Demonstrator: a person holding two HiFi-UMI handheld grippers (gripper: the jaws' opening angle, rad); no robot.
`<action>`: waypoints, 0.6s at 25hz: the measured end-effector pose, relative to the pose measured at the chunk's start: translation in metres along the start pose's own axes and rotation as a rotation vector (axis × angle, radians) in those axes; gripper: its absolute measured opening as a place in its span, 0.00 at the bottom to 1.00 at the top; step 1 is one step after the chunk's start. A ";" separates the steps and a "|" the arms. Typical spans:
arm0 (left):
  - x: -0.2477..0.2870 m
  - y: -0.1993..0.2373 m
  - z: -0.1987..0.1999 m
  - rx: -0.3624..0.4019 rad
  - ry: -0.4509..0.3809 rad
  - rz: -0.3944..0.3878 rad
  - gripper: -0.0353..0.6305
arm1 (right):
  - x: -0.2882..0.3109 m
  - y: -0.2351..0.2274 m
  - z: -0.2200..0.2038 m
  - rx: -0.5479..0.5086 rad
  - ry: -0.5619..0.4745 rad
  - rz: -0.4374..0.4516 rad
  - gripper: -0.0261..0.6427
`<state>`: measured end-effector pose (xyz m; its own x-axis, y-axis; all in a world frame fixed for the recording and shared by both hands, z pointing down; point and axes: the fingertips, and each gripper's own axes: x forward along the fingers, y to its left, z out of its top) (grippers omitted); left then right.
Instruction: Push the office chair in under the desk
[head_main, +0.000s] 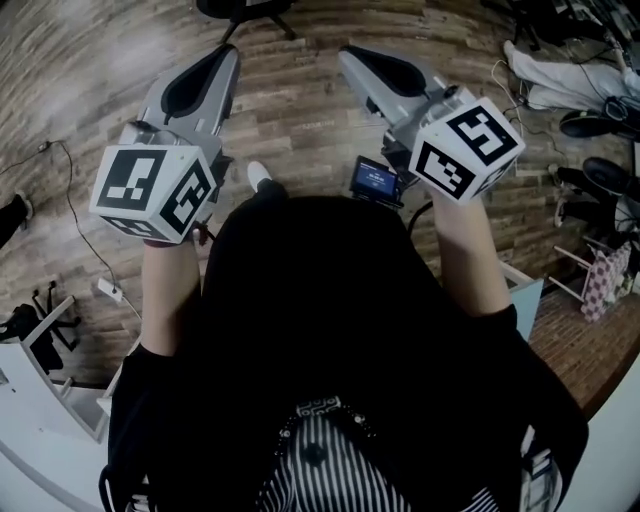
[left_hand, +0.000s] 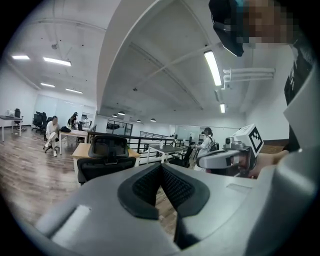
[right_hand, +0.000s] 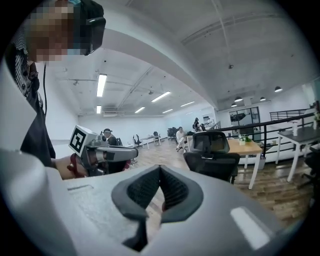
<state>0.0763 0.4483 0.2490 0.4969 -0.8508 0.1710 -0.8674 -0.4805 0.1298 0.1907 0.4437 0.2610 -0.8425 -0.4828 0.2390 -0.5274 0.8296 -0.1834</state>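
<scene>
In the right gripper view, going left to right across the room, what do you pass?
Left gripper → seated person → chair → desk → white table

There are two grey plastic grippers, the left gripper (head_main: 228, 52) and the right gripper (head_main: 347, 52). Each carries one white cube with black square markers (head_main: 152, 192). One black mesh-backed office chair (left_hand: 106, 159) stands before one wood-topped desk with white legs (right_hand: 245, 146). The left gripper view shows three background people: one seated person in white (left_hand: 51, 132), one dark-clothed person (left_hand: 74, 119) and one standing person with a backpack (left_hand: 206, 141). There may be more, as distant figures are tiny.
</scene>
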 end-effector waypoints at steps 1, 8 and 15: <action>0.001 0.009 0.002 -0.001 0.000 -0.004 0.06 | 0.007 -0.001 0.002 0.004 0.001 -0.005 0.04; 0.013 0.076 0.006 -0.001 -0.002 -0.033 0.06 | 0.069 -0.010 0.013 0.005 0.012 -0.034 0.04; -0.001 0.135 0.009 -0.004 -0.014 -0.022 0.06 | 0.124 0.002 0.026 -0.013 0.014 -0.035 0.04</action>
<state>-0.0418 0.3821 0.2579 0.5156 -0.8428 0.1543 -0.8559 -0.4984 0.1375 0.0827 0.3780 0.2650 -0.8220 -0.5073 0.2587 -0.5548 0.8159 -0.1629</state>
